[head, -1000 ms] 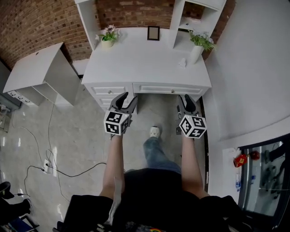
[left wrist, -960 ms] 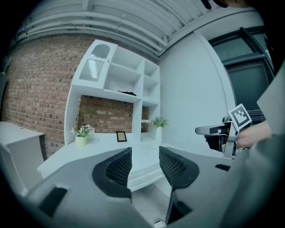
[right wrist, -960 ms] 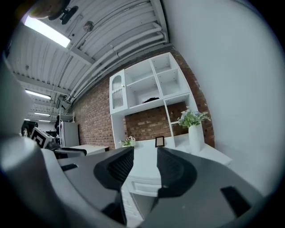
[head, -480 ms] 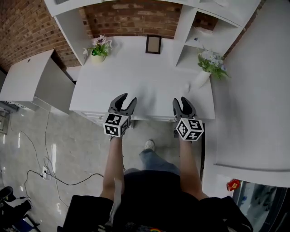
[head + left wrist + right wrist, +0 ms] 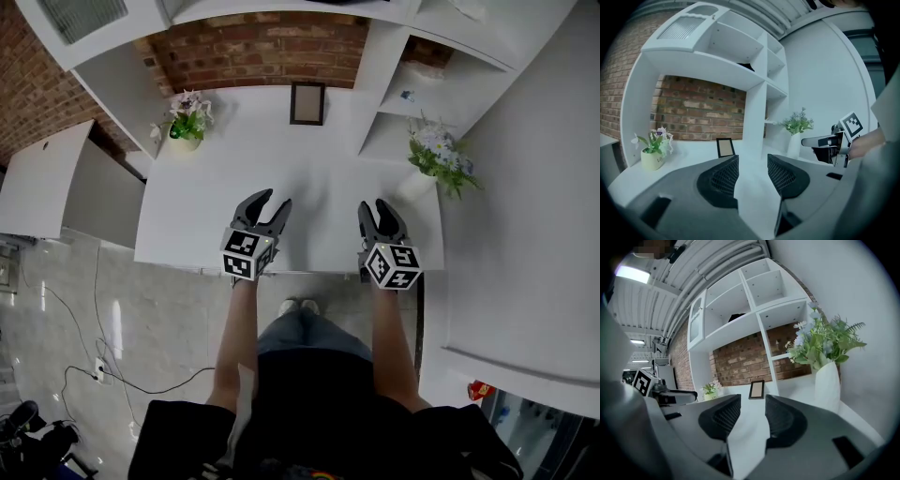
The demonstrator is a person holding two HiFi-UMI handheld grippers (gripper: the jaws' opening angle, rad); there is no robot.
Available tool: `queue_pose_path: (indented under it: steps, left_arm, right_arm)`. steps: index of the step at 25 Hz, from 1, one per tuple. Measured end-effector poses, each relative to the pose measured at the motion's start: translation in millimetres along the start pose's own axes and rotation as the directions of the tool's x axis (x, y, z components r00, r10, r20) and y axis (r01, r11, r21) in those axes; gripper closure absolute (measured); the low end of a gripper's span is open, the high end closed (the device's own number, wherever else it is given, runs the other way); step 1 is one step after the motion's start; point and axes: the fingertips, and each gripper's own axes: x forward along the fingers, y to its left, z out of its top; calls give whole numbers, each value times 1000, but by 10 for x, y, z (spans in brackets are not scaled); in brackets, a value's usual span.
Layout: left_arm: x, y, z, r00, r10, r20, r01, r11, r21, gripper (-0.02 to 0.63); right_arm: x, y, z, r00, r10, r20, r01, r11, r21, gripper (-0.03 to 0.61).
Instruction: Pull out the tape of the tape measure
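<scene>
Here, left gripper [image 5: 275, 201] and right gripper [image 5: 374, 207] both have jaws apart, empty.

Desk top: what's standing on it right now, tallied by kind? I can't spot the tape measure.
Plants: 2, left plant and right plant
Frame: 1
Tape measure: 0, none in any view
Total: 3
</scene>
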Motion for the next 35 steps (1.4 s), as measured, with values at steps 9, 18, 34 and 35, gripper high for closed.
queue_pose_path:
  steps: [9, 18, 34, 35]
  left_arm:
    - [309, -17, 89, 997, -73, -10, 73, 997, 11, 451]
    - [737, -438, -17, 978, -201, -47, 202, 979, 12, 451]
    - [1862, -1765, -452, 786, -571, -238, 608, 784, 127, 449]
    - [1928, -1823, -493, 768, -584, -263, 630, 763, 145, 446]
  right_arm:
    - [64, -231, 33, 998, -70, -10, 70, 997, 10, 436]
    - [-154, -584, -39, 987, -158, -17, 159, 987, 33, 436]
    - [-734, -1380, -475, 931, -350, -105, 360, 927, 101, 436]
    - [-759, -1397, -506, 928, -355, -111, 366, 925, 103, 436]
